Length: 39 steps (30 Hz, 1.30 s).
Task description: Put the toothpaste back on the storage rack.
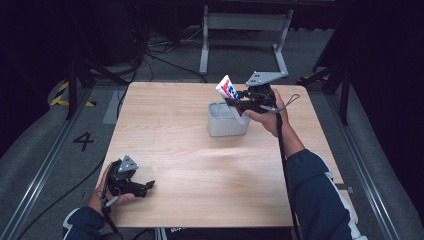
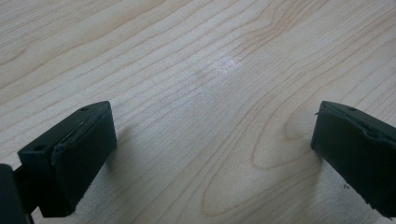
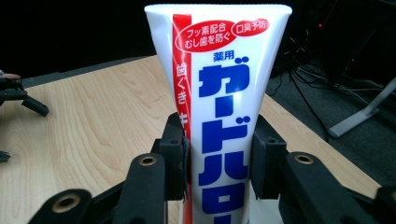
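The right gripper (image 1: 236, 101) clamps the toothpaste tube (image 1: 228, 90) tilted just above the grey holder (image 1: 227, 125), seemingly to seat it, while the left gripper (image 1: 145, 187), well apart from that holder, gapes empty.

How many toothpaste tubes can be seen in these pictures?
1. The toothpaste tube is clamped in the right tool, above the grey holder on the table. The holder's inside is partly hidden, so another may be there.

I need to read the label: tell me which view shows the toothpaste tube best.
The right gripper view: the toothpaste tube stands close between the right gripper jaws, print legible. The high view shows it small above the grey container.
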{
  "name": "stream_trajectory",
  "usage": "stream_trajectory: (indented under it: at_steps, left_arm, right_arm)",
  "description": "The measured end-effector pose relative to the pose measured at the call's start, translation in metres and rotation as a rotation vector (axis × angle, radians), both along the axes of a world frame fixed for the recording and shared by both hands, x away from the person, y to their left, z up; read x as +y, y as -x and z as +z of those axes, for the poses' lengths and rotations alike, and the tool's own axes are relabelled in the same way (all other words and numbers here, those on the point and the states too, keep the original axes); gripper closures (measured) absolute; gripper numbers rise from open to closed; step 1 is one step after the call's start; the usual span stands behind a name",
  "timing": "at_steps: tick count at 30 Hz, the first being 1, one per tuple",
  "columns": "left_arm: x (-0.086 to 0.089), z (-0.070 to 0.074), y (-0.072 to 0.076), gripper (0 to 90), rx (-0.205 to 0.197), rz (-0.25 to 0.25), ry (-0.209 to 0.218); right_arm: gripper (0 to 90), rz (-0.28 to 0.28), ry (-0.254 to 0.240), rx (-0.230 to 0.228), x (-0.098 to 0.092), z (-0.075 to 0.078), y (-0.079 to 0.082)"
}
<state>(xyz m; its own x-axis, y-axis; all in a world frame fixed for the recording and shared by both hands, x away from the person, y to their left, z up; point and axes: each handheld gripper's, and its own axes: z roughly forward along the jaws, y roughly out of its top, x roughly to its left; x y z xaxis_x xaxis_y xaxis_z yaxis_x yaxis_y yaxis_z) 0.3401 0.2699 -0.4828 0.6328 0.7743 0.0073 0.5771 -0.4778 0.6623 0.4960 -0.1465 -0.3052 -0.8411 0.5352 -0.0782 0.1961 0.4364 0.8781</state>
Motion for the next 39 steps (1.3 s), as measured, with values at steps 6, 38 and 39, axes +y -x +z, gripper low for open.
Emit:
stream_trajectory:
  at_steps: [6,38,39]
  left_arm:
    - [0.0,0.0,0.0,0.5,-0.002,0.001,0.003]
    - [0.0,0.0,0.0,0.6,-0.01,0.005,-0.004]
    - [-0.001,-0.001,0.001,0.8,-0.001,0.011,0.006]
  right_arm:
    - [64.6,-0.008,-0.016,0.002,0.002,-0.001,-0.009]
    - [64.4,-0.058,-0.026,0.044,0.018,-0.019,-0.051]
    - [64.4,-0.057,-0.029,0.049,0.017,-0.02,-0.052]
